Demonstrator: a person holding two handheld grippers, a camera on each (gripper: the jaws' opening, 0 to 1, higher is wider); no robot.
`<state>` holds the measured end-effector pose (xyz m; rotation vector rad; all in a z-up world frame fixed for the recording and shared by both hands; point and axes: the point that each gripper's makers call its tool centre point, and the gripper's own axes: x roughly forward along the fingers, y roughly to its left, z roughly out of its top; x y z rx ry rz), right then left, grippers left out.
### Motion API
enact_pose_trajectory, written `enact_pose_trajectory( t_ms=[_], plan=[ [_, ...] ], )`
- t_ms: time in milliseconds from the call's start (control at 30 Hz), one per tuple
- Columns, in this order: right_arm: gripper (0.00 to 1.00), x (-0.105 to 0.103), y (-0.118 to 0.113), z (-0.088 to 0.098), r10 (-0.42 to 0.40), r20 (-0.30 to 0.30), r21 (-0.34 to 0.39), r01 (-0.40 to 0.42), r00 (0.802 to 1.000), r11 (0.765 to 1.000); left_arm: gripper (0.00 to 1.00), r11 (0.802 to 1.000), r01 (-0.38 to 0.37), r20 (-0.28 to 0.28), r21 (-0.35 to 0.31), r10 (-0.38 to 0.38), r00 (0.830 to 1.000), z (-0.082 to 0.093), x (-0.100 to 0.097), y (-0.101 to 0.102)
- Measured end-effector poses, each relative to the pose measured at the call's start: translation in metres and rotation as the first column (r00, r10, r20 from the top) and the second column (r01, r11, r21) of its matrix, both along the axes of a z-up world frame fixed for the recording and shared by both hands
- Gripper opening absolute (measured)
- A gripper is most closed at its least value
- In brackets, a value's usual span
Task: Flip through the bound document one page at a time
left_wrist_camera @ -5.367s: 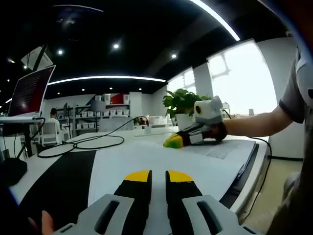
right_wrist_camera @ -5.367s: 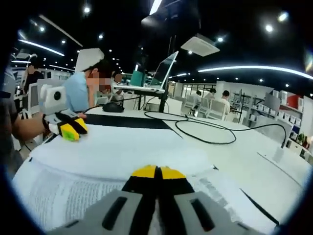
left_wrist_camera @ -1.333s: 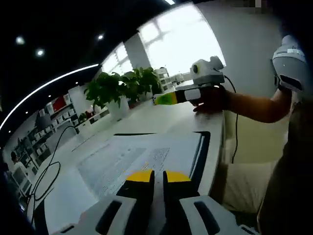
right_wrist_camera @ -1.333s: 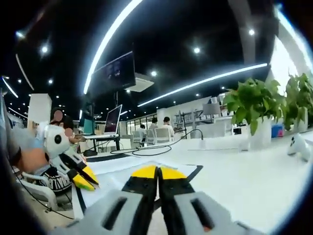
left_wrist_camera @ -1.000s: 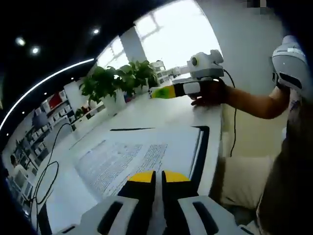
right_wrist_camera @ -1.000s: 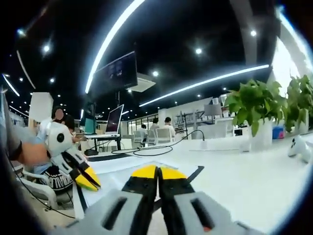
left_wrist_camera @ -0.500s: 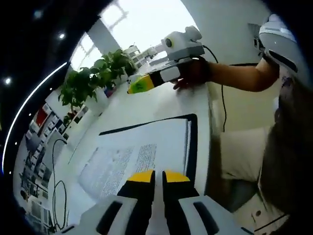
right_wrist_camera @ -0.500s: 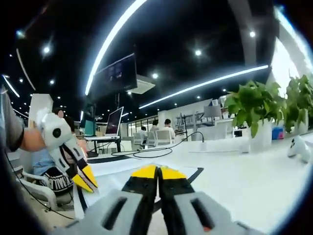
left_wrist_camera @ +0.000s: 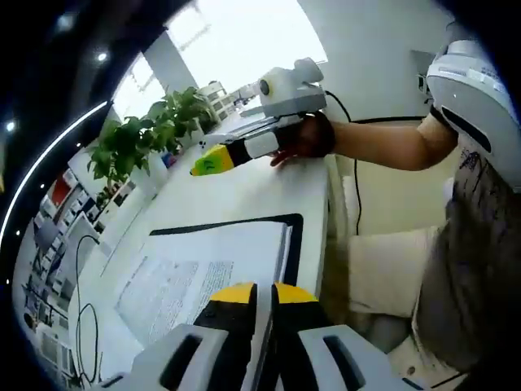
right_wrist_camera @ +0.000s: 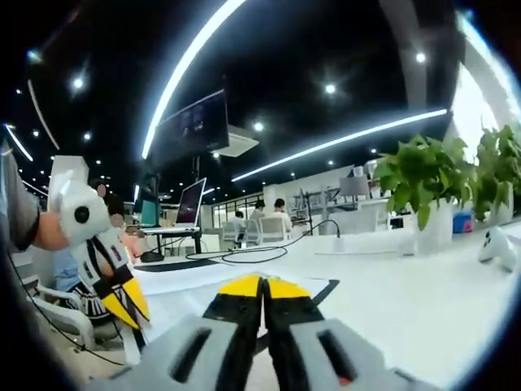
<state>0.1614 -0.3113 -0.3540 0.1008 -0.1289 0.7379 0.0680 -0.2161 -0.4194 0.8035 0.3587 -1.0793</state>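
In the left gripper view, the left tool [left_wrist_camera: 257, 292] rises from the bottom edge with its yellow-tipped jaws pressed together, a thin slit between them, nothing pinched. Just beyond its tips lies the bound document [left_wrist_camera: 207, 269], open flat on the white bench [left_wrist_camera: 260, 191] with a printed page facing up and a black cover edge showing along its far and right sides. Its long axis runs away from the camera toward the bench's far corner, near the bench edge on the person's side. Farther off, the right tool [left_wrist_camera: 205, 163] is held above the bench by a gloved hand [left_wrist_camera: 305, 137], well apart from the document; in the right gripper view its own jaws [right_wrist_camera: 262, 287] are pressed together on nothing. There the left tool shows at the left, tips down over the document's near corner [right_wrist_camera: 163, 305].

Potted plants [left_wrist_camera: 134, 147] stand at the bench's far side, a black cable [right_wrist_camera: 260, 247] loops across it, and a laptop [right_wrist_camera: 191, 210] sits beyond. Bright windows and ceiling light strips line the room.
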Motion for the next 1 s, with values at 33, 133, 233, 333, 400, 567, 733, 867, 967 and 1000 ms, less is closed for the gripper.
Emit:
enact_pose_trajectory(
  t_ms=[33, 133, 233, 333, 400, 567, 733, 867, 967, 1000],
  plan=[
    [0.01, -0.0001, 0.0000, 0.0000, 0.000, 0.000, 0.000, 0.000, 1.000, 1.000, 0.10, 1.000, 0.000, 0.002, -0.001, 0.000, 1.000, 0.0002, -0.0001, -0.0002],
    [0.01, -0.0005, 0.0003, -0.0002, 0.000, 0.001, -0.002, 0.000, 1.000, 1.000, 0.10, 1.000, -0.003, 0.010, 0.002, 0.003, 1.000, 0.0001, 0.0007, -0.0002],
    [0.01, -0.0009, 0.0008, -0.0006, 0.001, 0.002, -0.006, -0.001, 1.000, 1.000, 0.10, 1.000, -0.012, 0.018, 0.006, 0.012, 1.000, 0.0003, 0.0048, 0.0014],
    [0.01, -0.0011, 0.0007, -0.0005, 0.001, 0.002, -0.005, -0.001, 1.000, 1.000, 0.10, 1.000, -0.015, 0.014, 0.005, 0.015, 1.000, 0.0007, 0.0061, 0.0028],
    [0.01, -0.0013, 0.0004, -0.0002, 0.001, 0.002, -0.002, -0.001, 1.000, 1.000, 0.10, 1.000, -0.012, 0.005, -0.001, 0.012, 1.000, 0.0013, 0.0045, 0.0027],
    [0.01, -0.0014, 0.0001, 0.0000, 0.001, 0.003, -0.003, -0.001, 1.000, 1.000, 0.15, 1.000, 0.004, 0.001, 0.009, -0.004, 1.000, -0.0006, 0.0000, 0.0010],
    [0.01, -0.0016, 0.0000, 0.0001, 0.001, 0.004, -0.003, -0.001, 1.000, 1.000, 0.15, 1.000, -0.012, -0.005, -0.011, 0.012, 1.000, 0.0010, 0.0030, 0.0015],
    [0.01, -0.0017, 0.0004, -0.0002, 0.002, 0.006, -0.008, -0.002, 1.000, 1.000, 0.14, 0.999, -0.016, -0.016, -0.029, 0.015, 1.000, 0.0046, 0.0029, 0.0015],
    [0.01, -0.0016, 0.0003, 0.0000, 0.001, 0.006, -0.007, -0.001, 1.000, 1.000, 0.14, 1.000, -0.019, -0.013, -0.025, 0.019, 1.000, 0.0040, 0.0057, 0.0023],
    [0.01, -0.0016, 0.0002, 0.0001, 0.001, 0.006, -0.007, -0.001, 1.000, 1.000, 0.14, 1.000, -0.018, -0.015, -0.022, 0.018, 1.000, 0.0033, 0.0060, 0.0023]
  ],
)
